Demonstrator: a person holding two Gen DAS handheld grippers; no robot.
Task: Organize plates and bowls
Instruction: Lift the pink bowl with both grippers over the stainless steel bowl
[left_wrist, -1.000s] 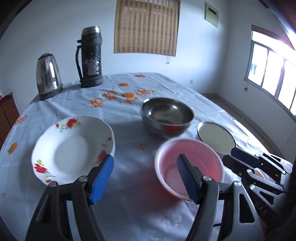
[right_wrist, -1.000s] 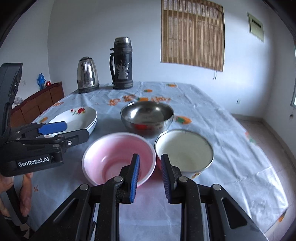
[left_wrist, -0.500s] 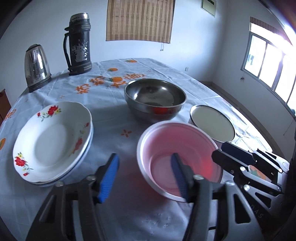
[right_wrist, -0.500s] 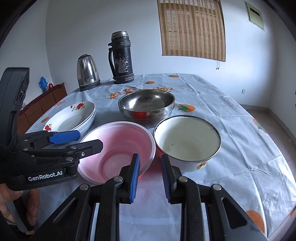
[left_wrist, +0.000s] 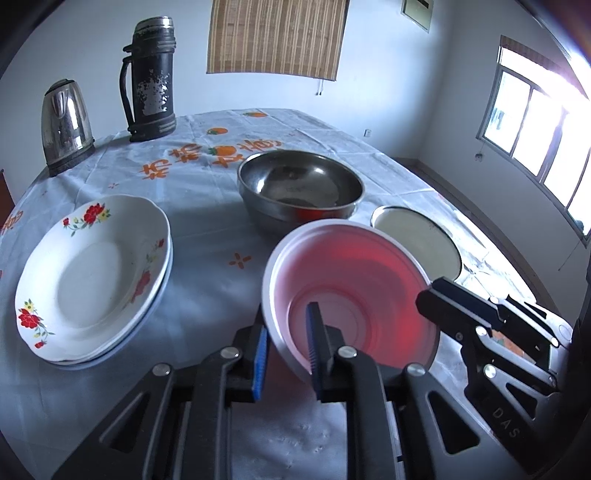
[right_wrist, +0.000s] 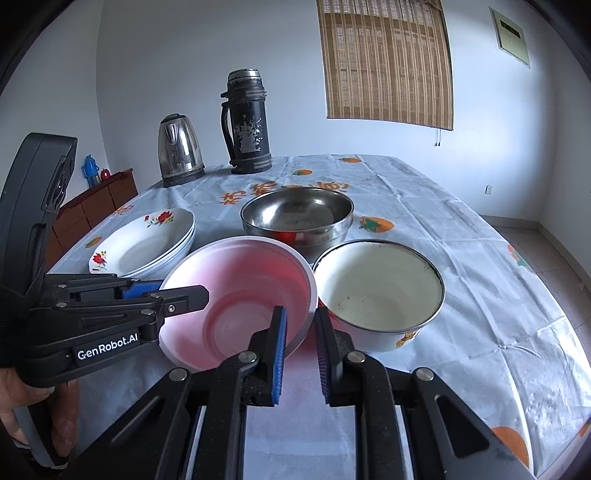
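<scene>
From your left wrist camera, your left gripper (left_wrist: 286, 350) is pinching the near rim of the pink bowl (left_wrist: 354, 295) — one blue pad outside the wall, the other inside — and the bowl sits tilted, its far side raised toward the steel bowl (left_wrist: 300, 188). The stacked floral plates (left_wrist: 92, 273) lie well apart to the left on the tablecloth (left_wrist: 207, 236), and the white enamel bowl (left_wrist: 417, 240) shows just behind the pink one on the right. A kettle (left_wrist: 66, 122) and a dark thermos (left_wrist: 149, 79) stand at the table's far edge. Your right gripper (left_wrist: 480, 325) reaches in from the right, beside the pink bowl's rim.

From your right wrist camera, your right gripper (right_wrist: 300, 350) has its pads slightly apart with nothing between them — the pink bowl (right_wrist: 240, 295) sits just ahead of its left pad. Your left gripper (right_wrist: 162, 288) clamps that bowl's left rim. The enamel bowl (right_wrist: 380, 291) sits touching or nearly touching the pink one, the steel bowl (right_wrist: 297, 214) behind both, the plates (right_wrist: 144, 243) to the left.
</scene>
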